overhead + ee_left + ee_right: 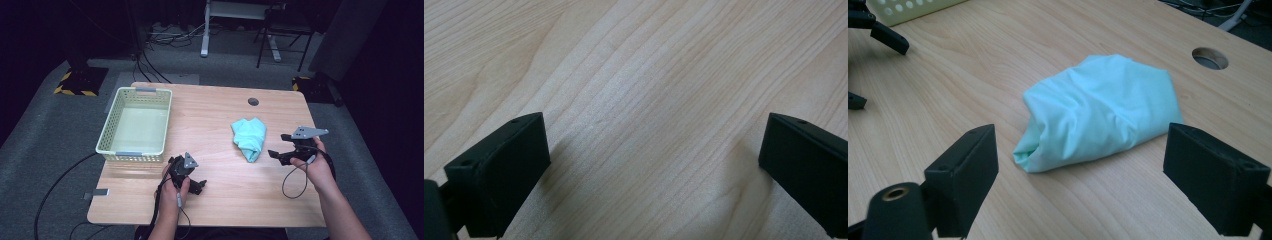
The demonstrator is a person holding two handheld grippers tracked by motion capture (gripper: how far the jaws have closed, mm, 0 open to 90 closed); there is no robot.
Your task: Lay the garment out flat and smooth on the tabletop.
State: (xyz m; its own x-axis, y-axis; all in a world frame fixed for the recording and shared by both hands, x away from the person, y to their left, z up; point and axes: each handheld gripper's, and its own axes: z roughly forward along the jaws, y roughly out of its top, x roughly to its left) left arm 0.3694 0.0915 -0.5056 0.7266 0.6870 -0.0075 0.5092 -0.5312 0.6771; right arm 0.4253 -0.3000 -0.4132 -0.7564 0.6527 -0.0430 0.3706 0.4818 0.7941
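My left gripper [192, 181] and right gripper [287, 155] are black, each topped with a grey three-cornered plate and trailing a thin black cable. Their jaws are blocky black pads with small screw holes. My forearms are bare.

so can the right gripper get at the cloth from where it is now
Probably yes. The right gripper is open and pointed at the cloth, which lies bunched on the table just ahead of its jaws. Only bare wood lies between them, and the left gripper is well off to the side.
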